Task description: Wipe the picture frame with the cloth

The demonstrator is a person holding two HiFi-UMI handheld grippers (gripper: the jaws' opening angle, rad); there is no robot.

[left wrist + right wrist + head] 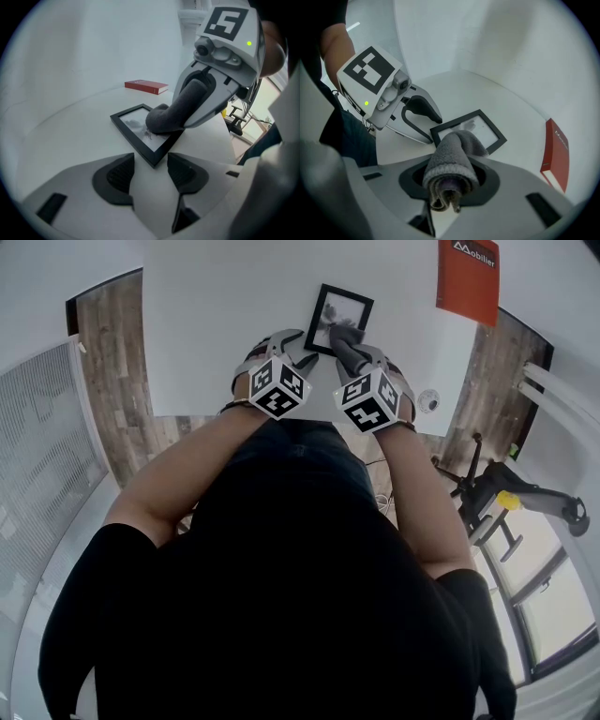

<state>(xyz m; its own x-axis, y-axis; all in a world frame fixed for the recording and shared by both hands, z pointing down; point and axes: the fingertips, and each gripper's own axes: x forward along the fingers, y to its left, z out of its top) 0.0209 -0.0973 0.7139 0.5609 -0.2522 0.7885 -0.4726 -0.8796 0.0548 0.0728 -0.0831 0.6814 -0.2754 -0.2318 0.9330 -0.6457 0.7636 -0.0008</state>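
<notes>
The right gripper (pixel 450 180) has its jaws pressed on a rolled grey cloth (pixel 451 161), which fills the gap between them. The cloth sticks out forward, and its free end bends down and rests on the glass of the picture frame (pixel 490 127). The left gripper (pixel 149 172) has its jaws spread apart with nothing between them. The near corner of the frame (pixel 133 136) lies just beyond the gap. In the right gripper view, one fingertip of the left gripper is just beside a corner of the frame, but I cannot tell if it touches.

In the head view the two grippers (pixel 298 345) (pixel 349 345) are side by side at the near edge of the frame (pixel 342 307), with their marker cubes turned up to the camera. Both bare forearms reach forward from the body and come close together at the wrists.

The black frame lies flat on the white table (pixel 225 324). A red book (pixel 467 277) lies on the same table, well apart from the frame, on the right side.
</notes>
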